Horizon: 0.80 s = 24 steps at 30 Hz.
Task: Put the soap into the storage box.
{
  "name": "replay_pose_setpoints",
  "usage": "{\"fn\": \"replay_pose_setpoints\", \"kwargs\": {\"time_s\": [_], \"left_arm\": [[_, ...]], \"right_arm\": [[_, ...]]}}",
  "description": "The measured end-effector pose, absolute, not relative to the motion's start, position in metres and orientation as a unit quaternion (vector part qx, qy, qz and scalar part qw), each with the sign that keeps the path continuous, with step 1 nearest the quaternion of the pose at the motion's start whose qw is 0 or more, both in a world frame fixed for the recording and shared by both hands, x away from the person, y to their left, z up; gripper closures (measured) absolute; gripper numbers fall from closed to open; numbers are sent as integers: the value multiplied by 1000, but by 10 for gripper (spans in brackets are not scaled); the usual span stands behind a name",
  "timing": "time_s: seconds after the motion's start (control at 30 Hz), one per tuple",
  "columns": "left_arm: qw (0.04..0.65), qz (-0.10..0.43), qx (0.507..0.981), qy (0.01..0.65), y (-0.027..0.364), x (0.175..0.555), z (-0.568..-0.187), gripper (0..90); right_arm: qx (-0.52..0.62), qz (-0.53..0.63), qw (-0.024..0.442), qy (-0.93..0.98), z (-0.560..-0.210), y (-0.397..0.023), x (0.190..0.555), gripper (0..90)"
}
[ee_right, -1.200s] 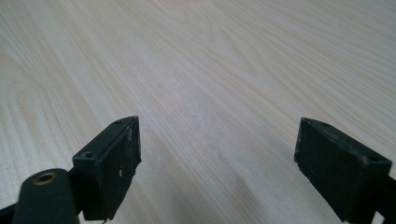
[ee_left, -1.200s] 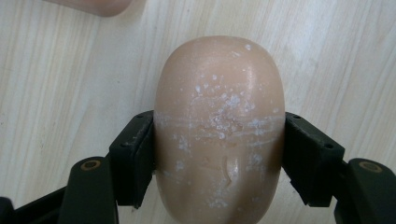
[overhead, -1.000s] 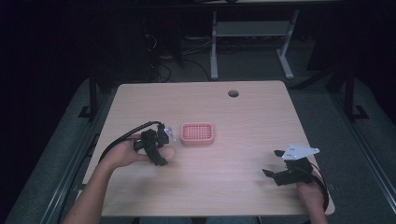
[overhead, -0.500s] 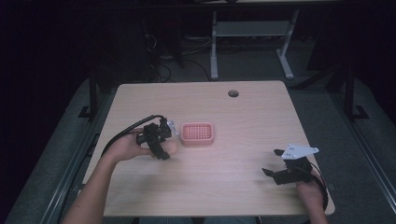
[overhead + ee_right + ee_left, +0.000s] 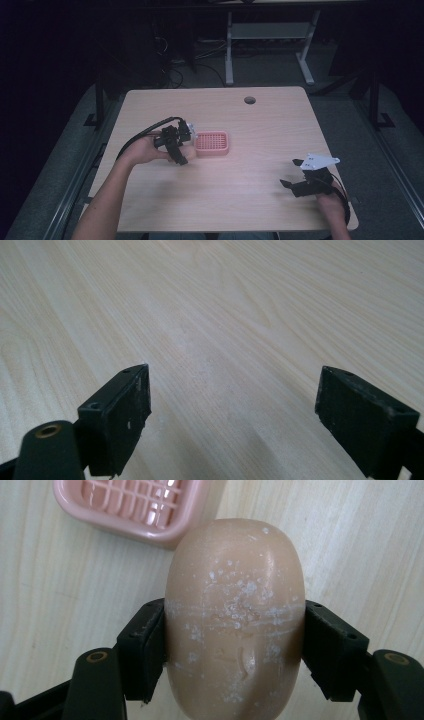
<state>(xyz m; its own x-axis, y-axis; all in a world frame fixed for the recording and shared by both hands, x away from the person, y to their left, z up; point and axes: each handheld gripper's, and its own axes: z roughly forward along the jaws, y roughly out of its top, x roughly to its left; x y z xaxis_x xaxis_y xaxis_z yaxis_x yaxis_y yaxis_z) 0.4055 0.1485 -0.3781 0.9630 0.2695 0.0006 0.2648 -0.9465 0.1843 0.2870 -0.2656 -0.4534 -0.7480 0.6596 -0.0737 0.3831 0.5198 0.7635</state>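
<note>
Left gripper (image 5: 234, 645) clamped soap bar (image 5: 234, 615) beside pink soap dish (image 5: 211, 143); right gripper (image 5: 232, 415) gaped over table (image 5: 250, 300).

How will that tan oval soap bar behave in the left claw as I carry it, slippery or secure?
The tan oval soap bar looks rigid, so it probably won't deform. Its rounded, smooth sides could let it slip from the left claw, though its dry, scuffed white residue suggests some friction. Set down, it may rock on its curved face.
</note>
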Motion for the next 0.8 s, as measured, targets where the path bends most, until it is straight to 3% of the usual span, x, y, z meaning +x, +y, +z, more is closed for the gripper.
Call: {"fn": "replay_pose_setpoints", "kwargs": {"time_s": [0.8], "left_arm": [[90,-1,987,132,111,447,-380,323]], "right_arm": [[311,375,167,857,-457,-258,290,142]]}}
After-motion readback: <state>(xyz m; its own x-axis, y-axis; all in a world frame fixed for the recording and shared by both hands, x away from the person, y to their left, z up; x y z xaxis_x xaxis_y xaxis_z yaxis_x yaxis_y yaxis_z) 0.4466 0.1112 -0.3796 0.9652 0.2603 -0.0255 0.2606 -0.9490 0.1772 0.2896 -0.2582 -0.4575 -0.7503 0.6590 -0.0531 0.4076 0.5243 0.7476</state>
